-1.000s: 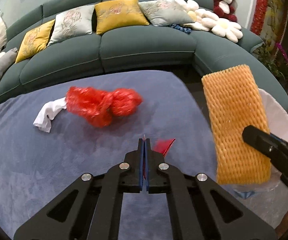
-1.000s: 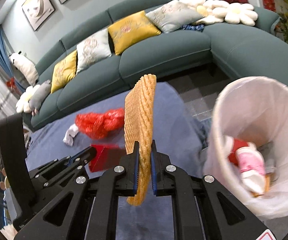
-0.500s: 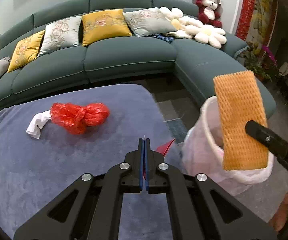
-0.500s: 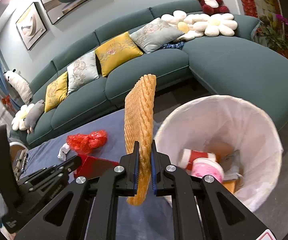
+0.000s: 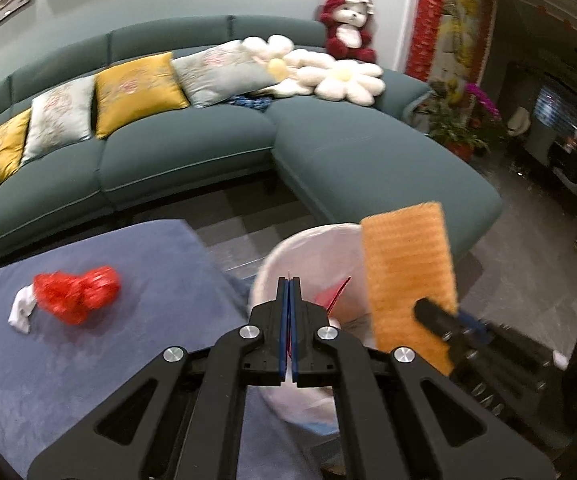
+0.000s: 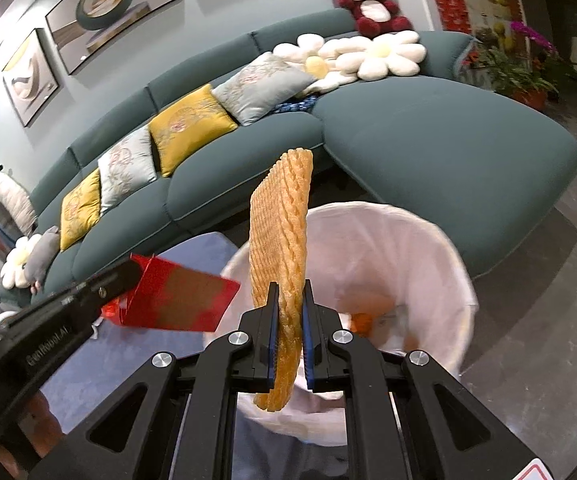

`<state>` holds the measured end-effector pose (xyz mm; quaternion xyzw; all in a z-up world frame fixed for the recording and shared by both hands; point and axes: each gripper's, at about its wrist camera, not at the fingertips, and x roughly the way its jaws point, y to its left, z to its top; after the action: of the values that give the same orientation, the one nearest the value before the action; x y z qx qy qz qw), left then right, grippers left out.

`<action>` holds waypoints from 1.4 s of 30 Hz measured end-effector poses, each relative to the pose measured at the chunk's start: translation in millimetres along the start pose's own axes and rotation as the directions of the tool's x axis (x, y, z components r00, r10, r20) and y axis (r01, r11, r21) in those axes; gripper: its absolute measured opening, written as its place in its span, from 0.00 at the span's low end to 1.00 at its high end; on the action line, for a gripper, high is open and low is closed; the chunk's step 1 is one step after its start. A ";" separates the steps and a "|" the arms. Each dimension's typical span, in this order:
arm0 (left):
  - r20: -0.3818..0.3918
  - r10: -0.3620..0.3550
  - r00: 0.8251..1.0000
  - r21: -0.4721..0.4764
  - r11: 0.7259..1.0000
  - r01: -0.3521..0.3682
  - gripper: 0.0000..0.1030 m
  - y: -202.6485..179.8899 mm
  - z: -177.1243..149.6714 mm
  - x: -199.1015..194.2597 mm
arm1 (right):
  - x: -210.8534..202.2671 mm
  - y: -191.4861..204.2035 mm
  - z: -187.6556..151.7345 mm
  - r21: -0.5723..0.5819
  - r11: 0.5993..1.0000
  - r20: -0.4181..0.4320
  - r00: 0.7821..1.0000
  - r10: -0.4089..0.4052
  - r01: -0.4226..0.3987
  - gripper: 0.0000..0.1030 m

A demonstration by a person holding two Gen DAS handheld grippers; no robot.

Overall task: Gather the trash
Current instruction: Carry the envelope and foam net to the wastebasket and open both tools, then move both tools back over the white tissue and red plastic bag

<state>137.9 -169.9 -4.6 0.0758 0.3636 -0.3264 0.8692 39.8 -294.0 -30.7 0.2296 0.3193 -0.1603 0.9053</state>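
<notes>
Blurring smears much of the left wrist view, so the red plastic bag (image 5: 76,294) and the white scrap (image 5: 20,312) touching it on the blue-covered bench (image 5: 88,360) show only as soft shapes, well to the left of the bin. Inside the white-lined trash bin (image 6: 428,240) only orange and pale patches can be made out at the bottom; what they are cannot be told, and the bin's near rim is cut off behind the gripper bodies. The left gripper (image 5: 289,292) has its jaws pressed together on a thin red paper piece (image 6: 180,300), seen edge-on in its own view as a sliver at the jaw line, and broad and flat from the right wrist view, held just above the bin's left rim. The right gripper (image 6: 290,312) is clamped on the lower part of an orange foam net sleeve (image 6: 282,232), which stands upright over the bin's opening; its bottom end hangs below the jaws. Both grippers point toward the bin, side by side, the left one reaching in from the bench side. Behind the bin curves a teal sofa (image 6: 428,140).
</notes>
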 end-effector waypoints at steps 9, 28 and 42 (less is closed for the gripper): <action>-0.067 -0.052 0.996 0.031 0.998 0.054 0.01 -48.7 4.5 37.9 | -0.4 -35.5 4.3 0.034 0.999 0.002 0.999 -0.033 0.033 0.10; -0.061 0.052 0.997 -0.054 0.997 -0.056 0.63 -11.3 -6.1 36.7 | 0.9 -25.3 2.2 0.013 0.999 0.028 0.998 -0.050 0.050 0.37; -0.079 0.168 0.983 -0.154 0.972 -0.178 0.71 79.9 -30.8 13.1 | 19.7 51.0 -6.3 -0.090 0.996 -0.018 1.000 0.018 -0.019 0.42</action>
<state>176.5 -103.3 -44.3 0.0474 0.4088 -0.2164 0.8853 73.6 -250.6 -31.9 0.1926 0.3321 -0.1353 0.9134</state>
